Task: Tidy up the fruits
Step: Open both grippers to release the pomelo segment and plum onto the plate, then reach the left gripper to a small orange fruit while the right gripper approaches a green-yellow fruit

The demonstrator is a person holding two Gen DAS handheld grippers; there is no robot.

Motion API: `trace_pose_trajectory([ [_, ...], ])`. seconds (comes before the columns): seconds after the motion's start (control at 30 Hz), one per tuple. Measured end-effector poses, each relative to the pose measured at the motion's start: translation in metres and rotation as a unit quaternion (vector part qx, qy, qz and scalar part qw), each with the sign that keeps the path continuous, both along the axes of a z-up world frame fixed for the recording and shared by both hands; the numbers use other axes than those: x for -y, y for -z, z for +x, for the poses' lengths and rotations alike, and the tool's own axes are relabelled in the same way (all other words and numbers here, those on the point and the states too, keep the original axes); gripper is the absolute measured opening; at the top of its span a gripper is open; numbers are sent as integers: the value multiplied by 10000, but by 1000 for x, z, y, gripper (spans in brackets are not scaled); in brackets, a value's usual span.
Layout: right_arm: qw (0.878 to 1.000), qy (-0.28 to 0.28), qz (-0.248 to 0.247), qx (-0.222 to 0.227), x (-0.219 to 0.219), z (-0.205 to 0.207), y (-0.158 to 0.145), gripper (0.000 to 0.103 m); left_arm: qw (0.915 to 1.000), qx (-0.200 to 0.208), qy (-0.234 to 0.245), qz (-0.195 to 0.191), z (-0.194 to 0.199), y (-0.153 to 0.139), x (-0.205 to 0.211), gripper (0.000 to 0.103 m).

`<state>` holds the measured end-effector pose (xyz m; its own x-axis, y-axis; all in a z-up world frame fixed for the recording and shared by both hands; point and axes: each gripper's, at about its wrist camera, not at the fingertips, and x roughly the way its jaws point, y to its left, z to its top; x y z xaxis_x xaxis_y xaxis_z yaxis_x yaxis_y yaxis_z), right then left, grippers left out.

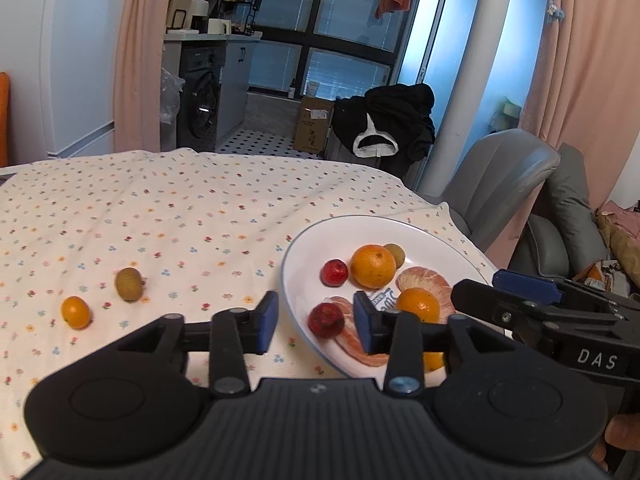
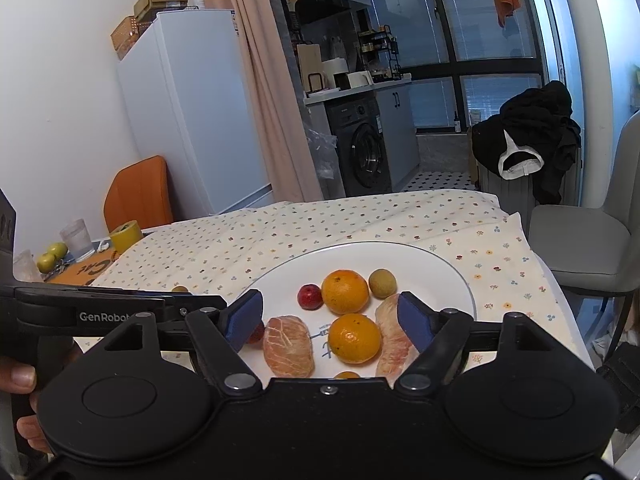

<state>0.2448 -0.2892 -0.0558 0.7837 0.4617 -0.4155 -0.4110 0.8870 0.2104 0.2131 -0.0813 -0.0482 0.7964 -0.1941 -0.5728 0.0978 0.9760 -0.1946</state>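
Both tongs (image 1: 316, 322) (image 2: 332, 322) gape empty over the fruit-crowded plate (image 2: 440, 276), kumquat (image 1: 75, 312) outside.

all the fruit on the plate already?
No: in the left wrist view a small orange fruit and a greenish-brown fruit lie on the tablecloth, apart from the plate.
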Motion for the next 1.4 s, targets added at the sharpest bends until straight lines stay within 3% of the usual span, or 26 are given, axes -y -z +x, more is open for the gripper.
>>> trace_pose_trajectory([
  [0.37,9999,-138,14,59,-14,-17,-7,83,9987,153,-469,113,-25,-13,-26,83],
  [0.53,9997,-210,39,115,-21,-23,-13,92,9964,246,-803,130,-33,-18,-42,89],
  [0.83,9985,-522,99,123,-47,-26,-20,99,9909,428,-1277,81,-54,-33,-78,92],
  [1.4,9905,-1364,-196,-3,-123,-4,-14,99,9844,338,-1726,-25,-56,-15,-133,91],
])
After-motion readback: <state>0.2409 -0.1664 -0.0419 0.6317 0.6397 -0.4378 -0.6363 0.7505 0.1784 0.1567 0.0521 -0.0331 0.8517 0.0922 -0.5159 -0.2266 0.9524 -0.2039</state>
